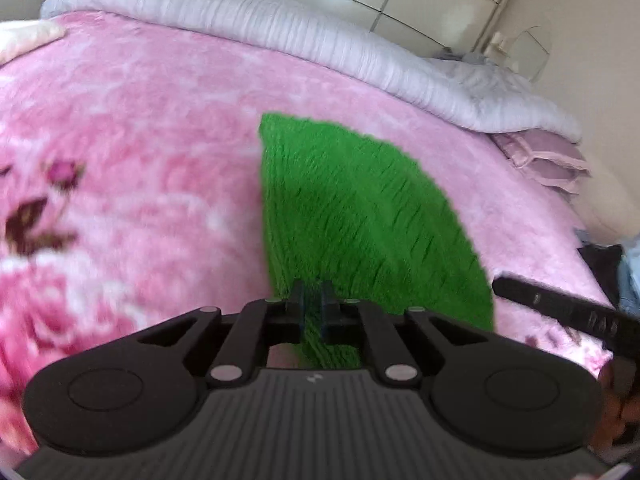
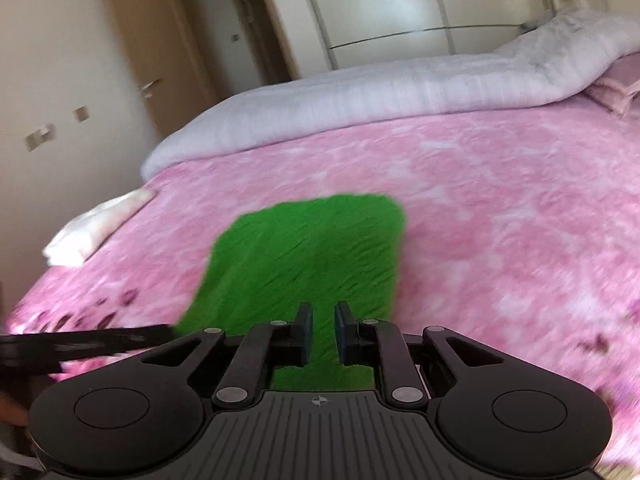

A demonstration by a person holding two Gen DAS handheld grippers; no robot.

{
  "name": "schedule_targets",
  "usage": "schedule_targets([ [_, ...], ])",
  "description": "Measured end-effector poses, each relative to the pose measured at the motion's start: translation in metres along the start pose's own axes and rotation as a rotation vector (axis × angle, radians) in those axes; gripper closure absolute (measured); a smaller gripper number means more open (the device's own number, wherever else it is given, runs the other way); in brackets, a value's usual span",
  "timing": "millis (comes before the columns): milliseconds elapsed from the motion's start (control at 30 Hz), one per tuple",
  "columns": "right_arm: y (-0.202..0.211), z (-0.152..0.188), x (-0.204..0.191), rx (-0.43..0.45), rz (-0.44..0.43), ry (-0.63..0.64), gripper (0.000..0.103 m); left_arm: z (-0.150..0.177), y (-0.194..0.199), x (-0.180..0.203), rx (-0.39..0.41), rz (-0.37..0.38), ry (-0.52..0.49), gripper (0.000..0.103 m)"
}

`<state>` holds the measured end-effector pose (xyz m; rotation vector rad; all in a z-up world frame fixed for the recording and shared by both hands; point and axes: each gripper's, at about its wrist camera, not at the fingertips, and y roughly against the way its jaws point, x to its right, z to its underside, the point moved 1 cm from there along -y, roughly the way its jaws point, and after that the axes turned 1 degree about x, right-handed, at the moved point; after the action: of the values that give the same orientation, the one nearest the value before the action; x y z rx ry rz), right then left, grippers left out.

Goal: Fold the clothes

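Bedroom scene with a pink floral blanket point(image 1: 160, 128) covering the bed; a green knitted garment point(image 1: 352, 216) lay on it, spreading ahead of both sets of fingers; the left gripper point(image 1: 313, 308) was pinched on the garment's near edge, cloth bunched between its jaws; the right gripper point(image 2: 323, 332) had its jaws parted, with the garment point(image 2: 304, 256) beneath and between them; beyond the fingers lay a rolled pale lilac quilt point(image 2: 360, 96), wardrobe doors point(image 2: 380, 12) and a wooden door point(image 2: 140, 40).

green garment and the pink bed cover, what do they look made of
Green garment: looks knitted, wool or acrylic yarn, matte; fine ribbed lines run along it. Pink bed cover: looks like plush fleece, soft sheen, fuzzy mottled nap with a printed rose pattern. Blur leaves both uncertain.
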<state>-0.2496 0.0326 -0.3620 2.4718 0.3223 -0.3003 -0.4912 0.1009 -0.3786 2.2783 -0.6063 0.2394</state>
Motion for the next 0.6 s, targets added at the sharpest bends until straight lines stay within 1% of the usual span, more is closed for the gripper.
schedule_targets([
  [67,0.002,0.007,-0.002,-0.014,0.024,0.007,0.088,0.006,0.001,0.005,0.008,-0.014,-0.013,0.098],
  [167,0.006,0.015,-0.004,-0.024,0.057,0.013,0.087,0.007,0.012,0.008,0.001,-0.009,-0.017,0.099],
  [233,0.008,0.02,-0.005,-0.03,0.08,0.017,0.087,0.009,0.023,0.003,-0.001,0.022,0.03,0.099],
  [333,0.033,0.027,-0.018,0.028,0.087,0.121,0.085,0.017,0.038,-0.007,-0.004,0.056,0.112,0.099],
  [400,0.043,0.035,-0.031,0.049,0.081,0.227,0.071,0.021,0.043,-0.014,-0.005,0.077,0.179,0.098],
  [433,0.045,0.04,-0.039,0.051,0.083,0.284,0.056,0.021,0.045,-0.018,-0.001,0.087,0.213,0.098],
  [467,0.043,0.045,-0.046,0.046,0.091,0.341,0.051,0.021,0.046,-0.021,0.003,0.097,0.247,0.098],
  [600,0.029,0.066,-0.072,0.025,0.152,0.545,0.051,0.021,0.042,-0.029,-0.006,0.125,0.34,0.096],
])
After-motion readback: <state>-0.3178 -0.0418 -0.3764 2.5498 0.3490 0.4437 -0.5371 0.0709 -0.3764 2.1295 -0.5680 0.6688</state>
